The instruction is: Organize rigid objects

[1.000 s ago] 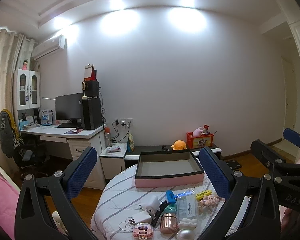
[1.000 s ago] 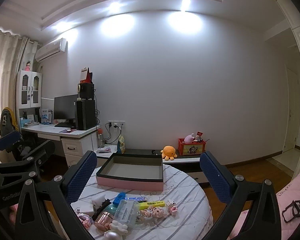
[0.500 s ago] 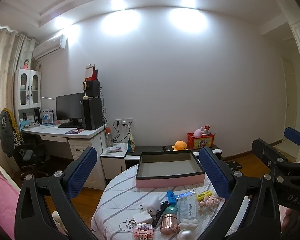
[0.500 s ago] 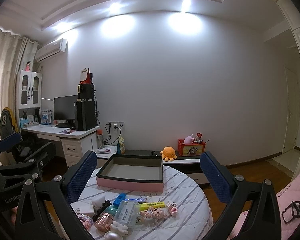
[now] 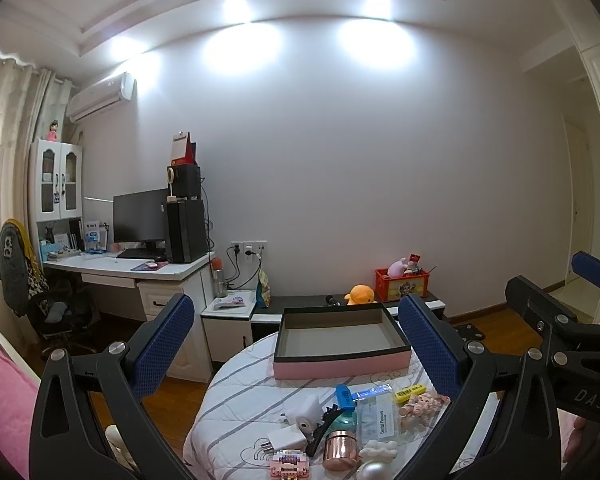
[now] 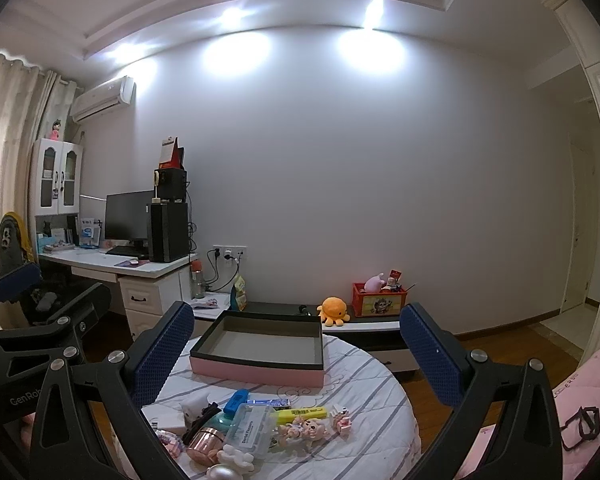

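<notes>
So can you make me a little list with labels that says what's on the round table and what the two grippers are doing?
table: round table with a striped white cloth
box: pink box with a black rim, open, nothing inside, at the far side
pile: small things at the near edge, none in the box
in the pile: yellow highlighter, blue clip, rose-gold jar, clear plastic case, white charger
left gripper: open, holding nothing
right gripper: open, holding nothing

— Where's the box?
— The pink box (image 5: 342,368), black-rimmed, open and empty, sits at the table's (image 6: 380,380) far edge.
— And the small things?
— Clustered at the near edge: yellow highlighter (image 6: 302,413), blue clip (image 6: 236,396), copper jar (image 5: 340,445), clear case (image 6: 250,428), white charger (image 5: 286,438).
</notes>
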{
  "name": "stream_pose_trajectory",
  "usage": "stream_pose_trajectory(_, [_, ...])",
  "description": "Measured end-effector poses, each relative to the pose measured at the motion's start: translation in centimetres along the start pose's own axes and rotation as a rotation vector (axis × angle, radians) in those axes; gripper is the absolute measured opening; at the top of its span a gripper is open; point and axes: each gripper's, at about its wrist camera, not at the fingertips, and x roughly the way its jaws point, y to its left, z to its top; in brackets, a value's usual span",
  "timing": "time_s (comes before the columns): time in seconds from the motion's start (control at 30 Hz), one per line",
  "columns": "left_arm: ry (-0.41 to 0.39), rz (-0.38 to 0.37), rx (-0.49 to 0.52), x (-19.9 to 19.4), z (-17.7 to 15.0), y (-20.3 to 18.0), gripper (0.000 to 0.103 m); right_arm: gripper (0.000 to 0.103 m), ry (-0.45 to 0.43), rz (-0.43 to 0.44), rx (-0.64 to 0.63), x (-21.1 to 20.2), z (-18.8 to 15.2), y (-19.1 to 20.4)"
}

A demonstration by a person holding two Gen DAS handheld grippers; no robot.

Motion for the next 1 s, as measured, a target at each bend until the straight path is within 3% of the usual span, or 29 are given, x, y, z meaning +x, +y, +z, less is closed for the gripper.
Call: stream_pose_trajectory(1.0, [-0.004,-0.003,0.0,0.24,-0.25,0.01,0.103,0.103,0.001,-0.014,-0.012,-0.19,0.09,0.38])
